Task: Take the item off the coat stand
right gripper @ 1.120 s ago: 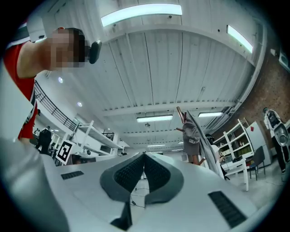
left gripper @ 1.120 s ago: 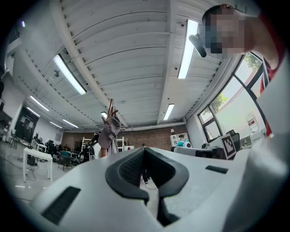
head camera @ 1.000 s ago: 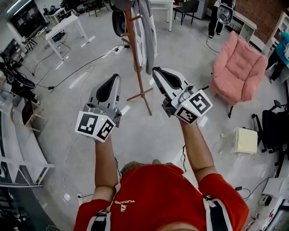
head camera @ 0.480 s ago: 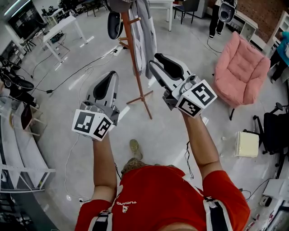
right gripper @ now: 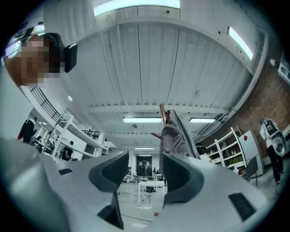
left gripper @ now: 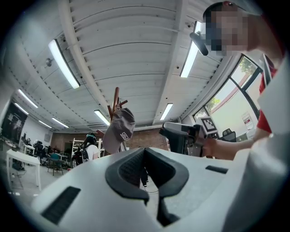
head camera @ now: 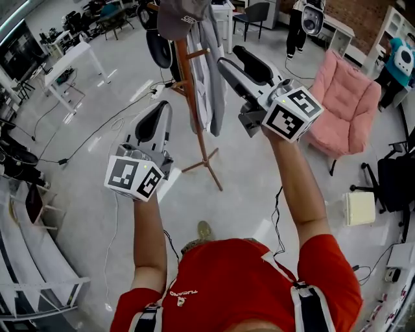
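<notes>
My left tongs (head camera: 159,113) have the pads pressed together with nothing in them. They sit on the near-left side of the red-brown wooden coat stand (head camera: 196,123), well clear of the pole. My right tongs (head camera: 232,57) are held higher, just right of the stand. Their jaws are wide and have just been opening, with nothing between the pads. In the right gripper view the gap shows only far room, and the stand's load rises behind the right pad.

The grey baseball cap with white lettering (head camera: 181,16) sits on the top of the stand, above both tongs, and neither touches it. In the left gripper view it hangs beyond the closed tips. The grey cloth garment (head camera: 211,71) hangs from a peg down the stand's right side. My right tongs' tips are close beside it, and I cannot tell if they touch. A black rounded thing (head camera: 159,48) hangs on the stand's far-left side. The stand stands upright on the pale grey floor (head camera: 130,149). A pink padded armchair (head camera: 343,97) is well off to the stand's right.
</notes>
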A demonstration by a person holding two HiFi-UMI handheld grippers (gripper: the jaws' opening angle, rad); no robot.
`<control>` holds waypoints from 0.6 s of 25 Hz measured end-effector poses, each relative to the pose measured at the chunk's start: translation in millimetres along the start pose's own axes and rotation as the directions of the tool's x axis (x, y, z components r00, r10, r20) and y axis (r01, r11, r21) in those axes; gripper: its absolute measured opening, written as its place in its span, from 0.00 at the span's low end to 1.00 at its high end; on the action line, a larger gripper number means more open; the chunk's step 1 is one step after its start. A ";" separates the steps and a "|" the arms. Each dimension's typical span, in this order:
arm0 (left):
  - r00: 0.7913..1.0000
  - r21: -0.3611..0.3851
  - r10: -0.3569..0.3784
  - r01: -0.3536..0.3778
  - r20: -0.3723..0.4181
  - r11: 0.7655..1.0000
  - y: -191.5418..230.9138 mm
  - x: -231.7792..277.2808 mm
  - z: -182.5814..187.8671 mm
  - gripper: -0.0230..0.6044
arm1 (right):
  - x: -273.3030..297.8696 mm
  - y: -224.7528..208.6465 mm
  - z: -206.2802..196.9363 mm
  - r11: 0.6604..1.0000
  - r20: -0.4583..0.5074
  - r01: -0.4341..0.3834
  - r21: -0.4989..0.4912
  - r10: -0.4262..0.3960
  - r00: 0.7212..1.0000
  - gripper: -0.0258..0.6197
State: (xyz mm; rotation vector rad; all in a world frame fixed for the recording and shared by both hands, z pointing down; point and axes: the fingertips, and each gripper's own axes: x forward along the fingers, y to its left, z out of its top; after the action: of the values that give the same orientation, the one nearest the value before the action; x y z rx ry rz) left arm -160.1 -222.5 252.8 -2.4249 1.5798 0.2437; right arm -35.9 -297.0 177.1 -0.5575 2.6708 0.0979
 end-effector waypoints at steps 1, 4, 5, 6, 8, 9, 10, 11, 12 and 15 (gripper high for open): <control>1.000 0.005 -0.017 0.017 0.003 1.000 9.8 8.3 1.8 0.05 | 11.1 -9.8 4.4 1.000 0.007 0.017 -0.006 -0.017 1.000 0.41; 0.998 0.000 -0.068 0.068 0.018 0.998 39.6 29.9 6.9 0.05 | 44.3 -39.7 18.6 0.998 0.038 0.061 -0.016 -0.060 0.997 0.42; 0.996 -0.004 -0.082 0.082 0.021 0.997 49.1 34.9 7.5 0.05 | 54.7 -48.4 22.8 0.997 0.046 0.074 -0.012 -0.073 0.996 0.42; 0.995 -0.003 -0.096 0.096 0.021 0.995 57.7 39.2 7.7 0.05 | 64.2 -56.5 26.5 0.996 0.050 0.088 -0.010 -0.087 0.995 0.43; 0.993 0.008 -0.119 0.119 0.022 0.993 72.8 48.0 9.1 0.05 | 81.0 -70.9 33.5 0.993 0.049 0.113 -0.018 -0.112 0.992 0.44; 0.992 0.010 -0.126 0.126 0.024 0.992 80.1 52.8 10.4 0.05 | 89.5 -77.0 36.7 0.992 0.045 0.120 -0.025 -0.119 0.992 0.44; 0.991 0.009 -0.131 0.131 0.027 0.991 87.2 57.7 11.9 0.05 | 98.3 -82.5 39.2 0.992 0.039 0.123 -0.031 -0.122 0.992 0.44; 0.990 0.006 -0.135 0.135 0.030 0.991 93.8 62.4 13.1 0.05 | 106.9 -88.1 40.7 0.992 0.030 0.124 -0.034 -0.123 0.992 0.45; 0.990 0.000 -0.138 0.138 0.032 0.990 99.6 66.8 13.6 0.05 | 114.8 -93.9 41.2 0.992 0.020 0.125 -0.035 -0.124 0.992 0.45; 0.989 -0.016 -0.140 0.141 0.038 0.990 112.7 77.8 11.7 0.05 | 136.4 -110.0 44.5 0.992 0.002 0.121 -0.041 -0.121 0.993 0.47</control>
State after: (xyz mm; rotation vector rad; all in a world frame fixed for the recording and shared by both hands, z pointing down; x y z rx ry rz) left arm -232.0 -331.1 208.9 -2.5167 1.3901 0.2770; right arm -89.5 -441.5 82.8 -0.7315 2.6332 0.1182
